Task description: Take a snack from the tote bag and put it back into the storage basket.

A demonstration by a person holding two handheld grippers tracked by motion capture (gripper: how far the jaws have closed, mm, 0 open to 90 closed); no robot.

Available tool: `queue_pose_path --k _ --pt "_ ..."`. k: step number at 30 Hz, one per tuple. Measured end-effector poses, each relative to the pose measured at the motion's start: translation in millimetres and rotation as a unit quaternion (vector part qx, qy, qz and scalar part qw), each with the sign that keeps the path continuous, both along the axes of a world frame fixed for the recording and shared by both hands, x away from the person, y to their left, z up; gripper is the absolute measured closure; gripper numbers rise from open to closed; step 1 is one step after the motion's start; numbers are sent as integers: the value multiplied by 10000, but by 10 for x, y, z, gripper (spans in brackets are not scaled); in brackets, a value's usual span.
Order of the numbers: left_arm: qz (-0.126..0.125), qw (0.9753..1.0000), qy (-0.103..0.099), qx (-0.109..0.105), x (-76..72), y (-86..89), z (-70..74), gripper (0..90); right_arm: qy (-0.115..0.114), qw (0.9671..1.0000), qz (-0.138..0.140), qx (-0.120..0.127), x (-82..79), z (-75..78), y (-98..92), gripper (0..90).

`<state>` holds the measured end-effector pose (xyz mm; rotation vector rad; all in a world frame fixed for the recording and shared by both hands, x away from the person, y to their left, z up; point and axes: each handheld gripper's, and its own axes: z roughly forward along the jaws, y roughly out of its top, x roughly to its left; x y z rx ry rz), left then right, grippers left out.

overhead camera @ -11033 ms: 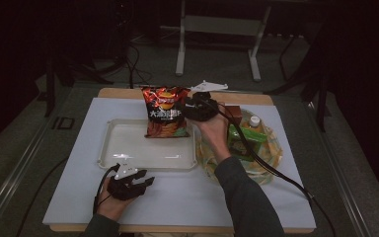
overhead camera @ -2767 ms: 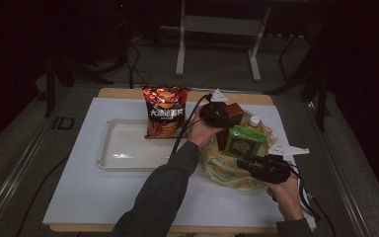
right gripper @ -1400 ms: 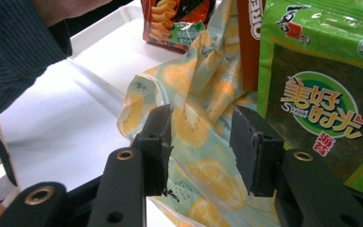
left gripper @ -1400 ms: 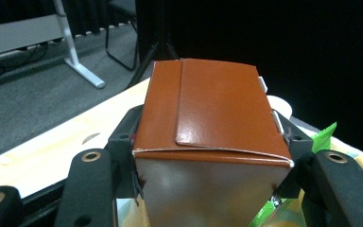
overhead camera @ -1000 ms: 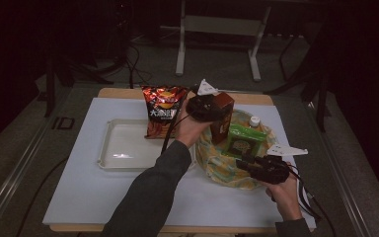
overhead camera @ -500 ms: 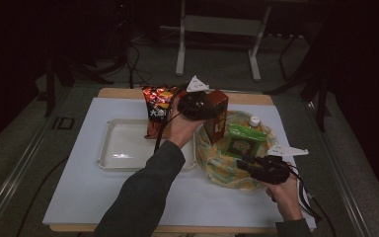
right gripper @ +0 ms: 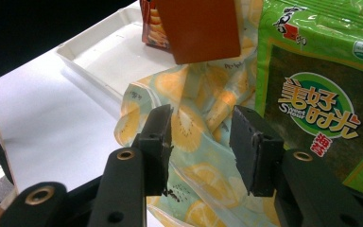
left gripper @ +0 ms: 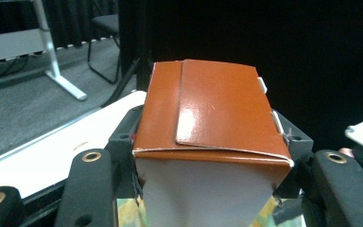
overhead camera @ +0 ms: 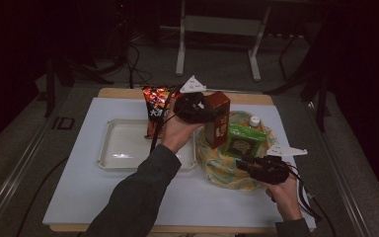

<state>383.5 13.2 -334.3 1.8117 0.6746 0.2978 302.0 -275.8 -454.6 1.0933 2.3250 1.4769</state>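
Note:
A brown carton [overhead camera: 219,118] hangs tilted above a fruit-print cloth bag [overhead camera: 222,170], with my left gripper [overhead camera: 207,109] shut on it. In the left gripper view the carton's flap end [left gripper: 212,109] sits clamped between both jaws of the left gripper [left gripper: 210,146]. A green snack pack [overhead camera: 244,144] and a white-capped bottle [overhead camera: 254,120] stand in the bag. My right gripper [overhead camera: 242,164] is at the bag's near right rim. In its own view the right gripper [right gripper: 201,127] is open over the printed cloth [right gripper: 189,137], beside the green pack [right gripper: 321,94].
A white tray [overhead camera: 121,160] lies left of the bag. A red chip bag [overhead camera: 154,101] stands behind the tray at the table's far edge. The left forearm crosses over the tray's right end. Dark floor and a stand's legs lie beyond the table.
The left gripper has lifted the brown carton up from the bag and carried it leftward toward the tray. The right gripper has stayed at the bag's near rim.

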Motion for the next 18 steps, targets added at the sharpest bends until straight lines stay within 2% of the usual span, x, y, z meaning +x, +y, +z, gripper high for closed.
queue_pose_path --k 8,14,18 --pt "-218 9997 -76 -10 -127 46 114 421 16 10000 14 -8 5 -12 10 590" --pt "-293 9994 -143 116 -181 102 139 420 32 10000 -4 -4 5 -16 3 590" --pt "-353 9993 -119 77 -195 146 144 420 33 10000 0 -13 6 -24 3 590"
